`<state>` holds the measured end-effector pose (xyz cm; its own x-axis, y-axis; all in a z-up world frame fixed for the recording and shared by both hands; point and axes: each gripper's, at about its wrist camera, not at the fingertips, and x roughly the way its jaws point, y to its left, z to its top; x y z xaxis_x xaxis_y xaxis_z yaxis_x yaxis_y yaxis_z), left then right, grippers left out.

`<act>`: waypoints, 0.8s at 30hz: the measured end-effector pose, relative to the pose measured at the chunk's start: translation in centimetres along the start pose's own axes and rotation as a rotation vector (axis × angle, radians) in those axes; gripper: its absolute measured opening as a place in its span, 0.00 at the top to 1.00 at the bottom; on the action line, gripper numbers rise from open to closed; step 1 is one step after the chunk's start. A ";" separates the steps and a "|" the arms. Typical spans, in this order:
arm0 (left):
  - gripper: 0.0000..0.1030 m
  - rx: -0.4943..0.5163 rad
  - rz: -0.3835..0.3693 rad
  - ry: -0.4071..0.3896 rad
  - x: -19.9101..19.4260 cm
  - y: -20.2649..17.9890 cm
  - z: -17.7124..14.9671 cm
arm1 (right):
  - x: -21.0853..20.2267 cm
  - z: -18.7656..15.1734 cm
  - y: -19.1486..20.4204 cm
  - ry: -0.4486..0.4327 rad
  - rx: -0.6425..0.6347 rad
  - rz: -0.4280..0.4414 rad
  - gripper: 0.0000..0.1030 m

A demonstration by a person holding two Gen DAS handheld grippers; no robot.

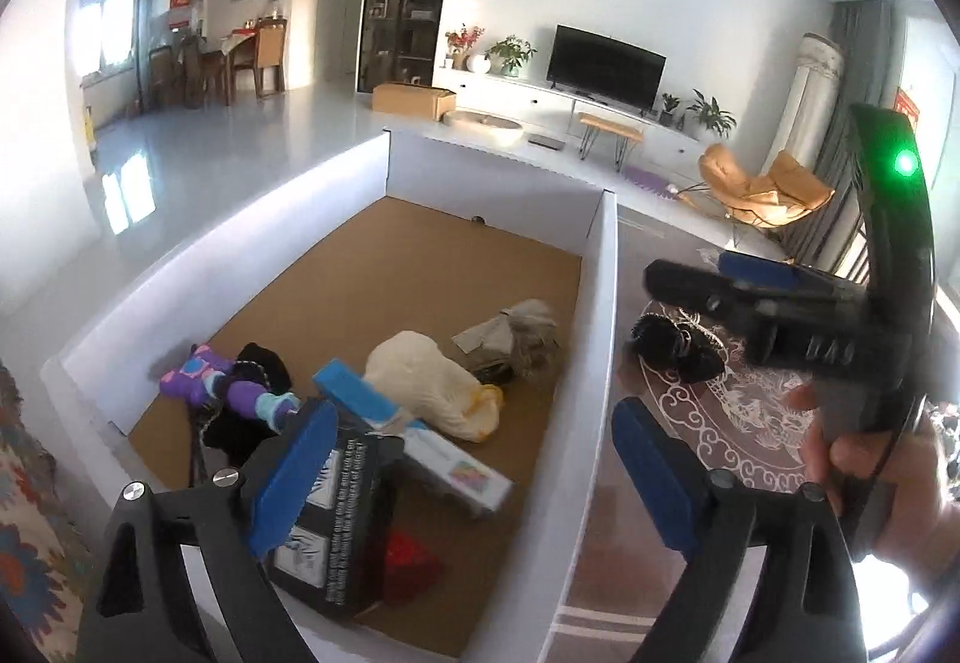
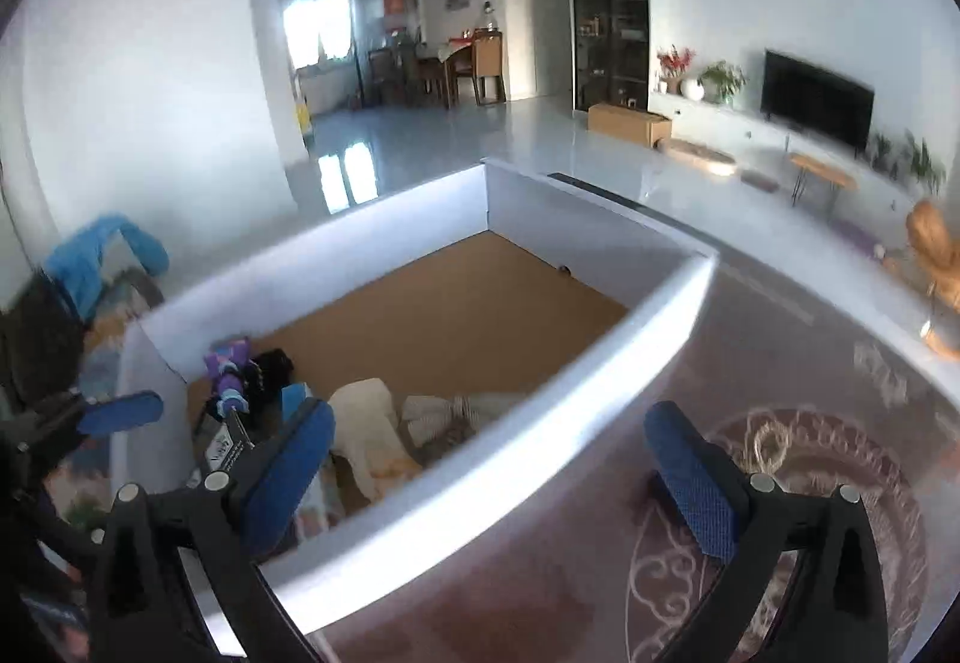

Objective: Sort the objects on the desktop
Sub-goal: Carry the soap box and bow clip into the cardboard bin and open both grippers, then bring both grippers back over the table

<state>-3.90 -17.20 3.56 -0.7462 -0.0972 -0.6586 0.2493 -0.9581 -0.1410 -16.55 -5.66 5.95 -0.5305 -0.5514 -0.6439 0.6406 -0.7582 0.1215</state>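
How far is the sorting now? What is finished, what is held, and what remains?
Done: the white box already holds a purple sock, a cream cloth, a grey bundle and a black carton. In hand: nothing; the left tongs and right tongs are both open. Left: a black fuzzy item lies outside the box.
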 end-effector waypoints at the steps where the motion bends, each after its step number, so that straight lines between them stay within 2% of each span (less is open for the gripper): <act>1: 0.09 -0.009 0.005 0.011 0.3 -0.2 0.0 | 0.0 0.2 -0.9 0.018 0.024 0.017 0.00; 3: 0.09 -0.044 -0.019 0.045 0.6 0.0 -0.4 | -0.8 0.3 -2.3 0.014 0.046 0.023 0.00; 5: 0.09 -0.067 -0.046 0.046 0.2 0.2 -0.8 | -2.1 0.5 -3.9 -0.013 0.084 0.024 0.00; 7: 0.09 -0.053 -0.043 0.040 -0.2 -0.4 -1.1 | -3.0 -0.1 -4.7 -0.021 0.122 0.027 0.00; 10: 0.09 -0.005 -0.063 0.033 -0.8 -2.1 -1.2 | -4.4 -2.9 -6.4 -0.006 0.161 -0.034 0.00; 12: 0.09 0.038 -0.104 0.024 -1.8 -4.3 -1.3 | -4.6 -6.6 -7.7 0.046 0.159 -0.140 0.00; 16: 0.09 0.150 -0.210 0.014 -3.0 -9.4 -2.1 | -5.4 -14.1 -10.9 0.161 0.167 -0.273 0.00; 17: 0.09 0.184 -0.233 0.028 -2.7 -11.0 -2.5 | -5.8 -16.5 -12.4 0.198 0.192 -0.306 0.00; 20: 0.09 0.274 -0.255 0.081 -0.4 -15.2 -4.0 | -8.0 -20.6 -15.6 0.244 0.243 -0.400 0.00; 22: 0.09 0.295 -0.253 0.130 1.7 -16.8 -4.9 | -9.1 -22.3 -17.1 0.255 0.273 -0.449 0.00; 24: 0.09 0.280 -0.260 0.219 4.8 -18.1 -6.1 | -10.4 -23.9 -18.3 0.225 0.329 -0.444 0.00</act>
<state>-8.25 1.26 -1.53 -0.6059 0.1870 -0.7733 -0.1288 -0.9822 -0.1366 -9.48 22.24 -7.66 -0.5542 -0.0967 -0.8267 0.1595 -0.9872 0.0085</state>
